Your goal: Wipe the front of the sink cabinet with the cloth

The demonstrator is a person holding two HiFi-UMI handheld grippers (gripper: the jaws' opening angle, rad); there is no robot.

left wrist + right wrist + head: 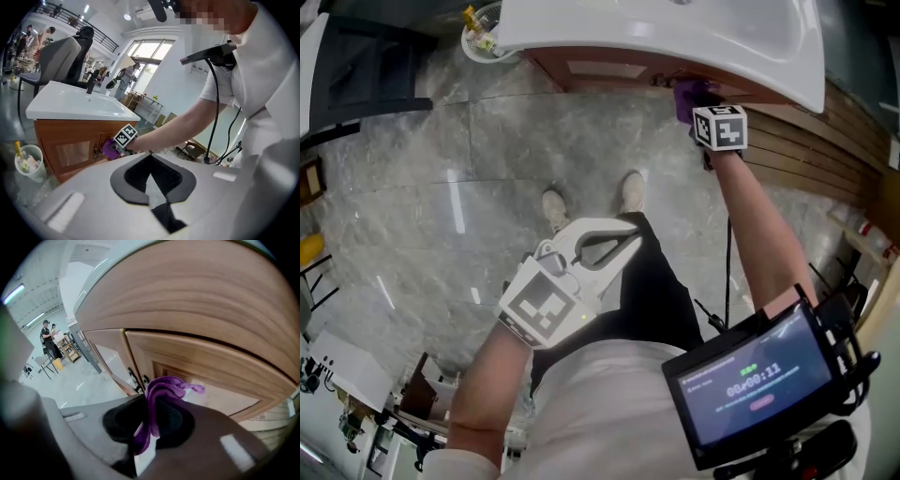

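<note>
White-shelled and nearest the body, the left gripper (623, 239) hangs at waist height over the marble floor (441, 187), pointed loosely toward the feet. Its jaws are pressed together with nothing between them, so it plays no part at this moment. Farther out, the right arm (764, 244) stretches forward and down, nearly straight at the elbow, carrying the right gripper (152, 399) up under the basin's lip. Those jaws are clamped on the purple cloth (164, 387), which bunches out past the tips in a folded loop. The cloth sits just beside the wooden cabinet door (211, 366), near the pair of dark handles (138, 378) where the two doors meet. Whether it presses on the wood cannot be told. No damp streak or cleaned patch shows on the grain, so by my reading the wiping is at an early stage, with most of the front left to cover. Above hangs the white sink (675, 37), and beyond it a small waste basket (483, 37) stands on the floor.
</note>
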